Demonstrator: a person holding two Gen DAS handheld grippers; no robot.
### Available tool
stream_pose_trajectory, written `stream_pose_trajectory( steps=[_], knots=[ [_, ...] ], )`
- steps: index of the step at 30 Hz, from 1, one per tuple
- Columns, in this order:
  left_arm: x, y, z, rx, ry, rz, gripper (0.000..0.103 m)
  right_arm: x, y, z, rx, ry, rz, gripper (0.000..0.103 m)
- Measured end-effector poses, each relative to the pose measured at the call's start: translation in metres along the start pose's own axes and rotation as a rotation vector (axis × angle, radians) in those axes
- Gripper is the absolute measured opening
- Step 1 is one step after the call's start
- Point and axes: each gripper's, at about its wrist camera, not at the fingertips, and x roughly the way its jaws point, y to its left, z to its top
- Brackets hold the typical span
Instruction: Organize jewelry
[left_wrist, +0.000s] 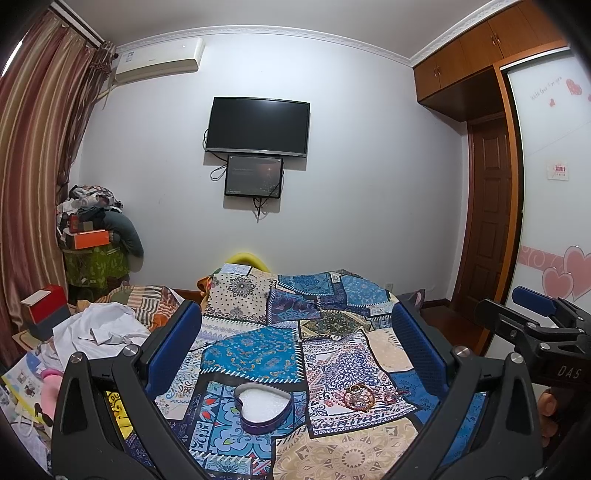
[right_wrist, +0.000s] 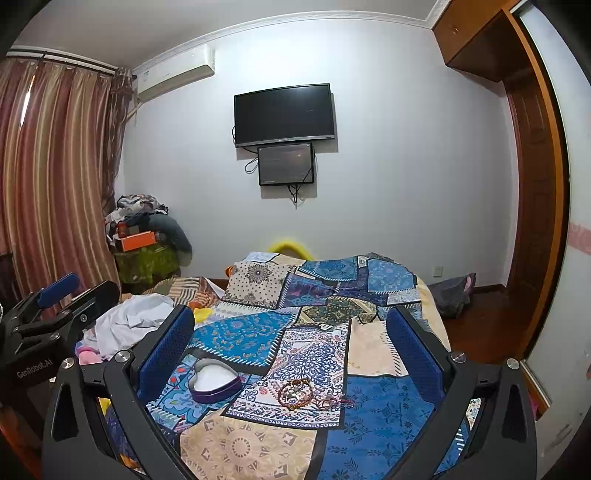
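A bedroom, seen from above a bed covered in a blue patchwork quilt (left_wrist: 258, 347). At the left, a crumpled white cloth (left_wrist: 99, 328) lies on the bed. The left claw (left_wrist: 295, 347) hangs over the quilt with its blue pads wide apart, holding nothing. Between them sits an open heart-shaped tin (left_wrist: 263, 406) with a white lining. Just to its right lies a small heap of bracelets (left_wrist: 360, 397). The right claw (right_wrist: 291, 343) is also spread wide and empty above the quilt.
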Motion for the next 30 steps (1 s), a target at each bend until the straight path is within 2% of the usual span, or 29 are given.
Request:
stream_pose_trajectory(
  steps=[17, 25, 30],
  knots=[
    [0.013, -0.002, -0.003, 0.008, 0.035, 0.003, 0.103, 0.009, -0.005, -0.007, 0.010, 0.023, -0.002, 0.103],
    [0.054, -0.009, -0.014, 0.014, 0.133, 0.008, 0.103, 0.034, -0.026, -0.021, 0.013, 0.086, -0.044, 0.103],
    [0.091, -0.018, -0.032, 0.033, 0.230, 0.000, 0.103, 0.060, -0.049, -0.039, 0.023, 0.170, -0.087, 0.103]
  ],
)
